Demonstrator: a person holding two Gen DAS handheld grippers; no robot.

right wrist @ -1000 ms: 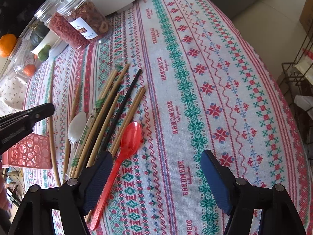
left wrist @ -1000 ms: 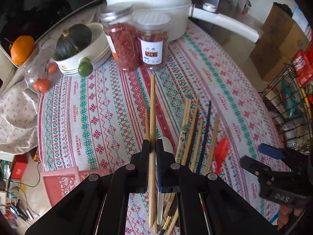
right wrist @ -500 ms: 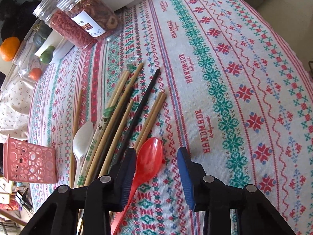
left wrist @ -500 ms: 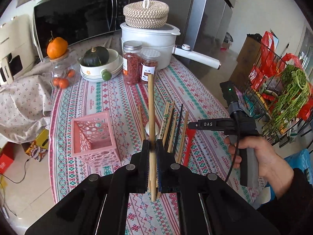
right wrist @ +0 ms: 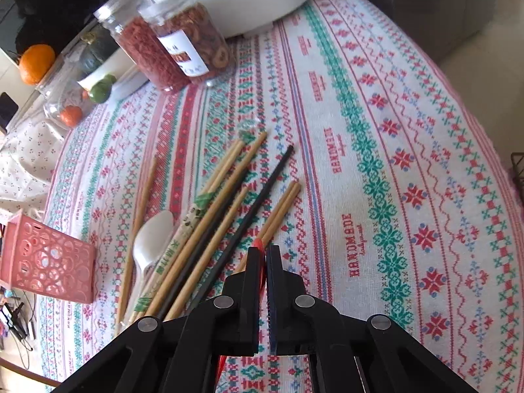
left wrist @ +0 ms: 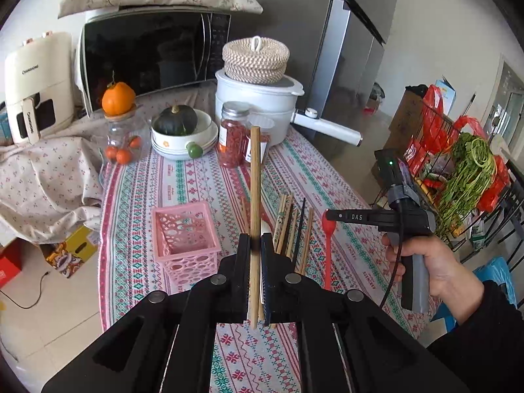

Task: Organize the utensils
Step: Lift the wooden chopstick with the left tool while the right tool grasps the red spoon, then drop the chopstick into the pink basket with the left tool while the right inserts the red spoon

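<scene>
The right gripper [right wrist: 264,255], spread wide a second ago, has pinched shut on the red plastic spoon [left wrist: 328,229], still on the tablecloth at three o'clock of the chopsticks. The left gripper [left wrist: 254,245] has lifted its wooden chopstick [left wrist: 254,180] clear; the pink basket [left wrist: 183,229] waits at nine o'clock.

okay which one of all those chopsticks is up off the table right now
The plain bamboo chopstick clamped in the left gripper, pointing away. The other chopsticks all lie flat on the tablecloth.
</scene>
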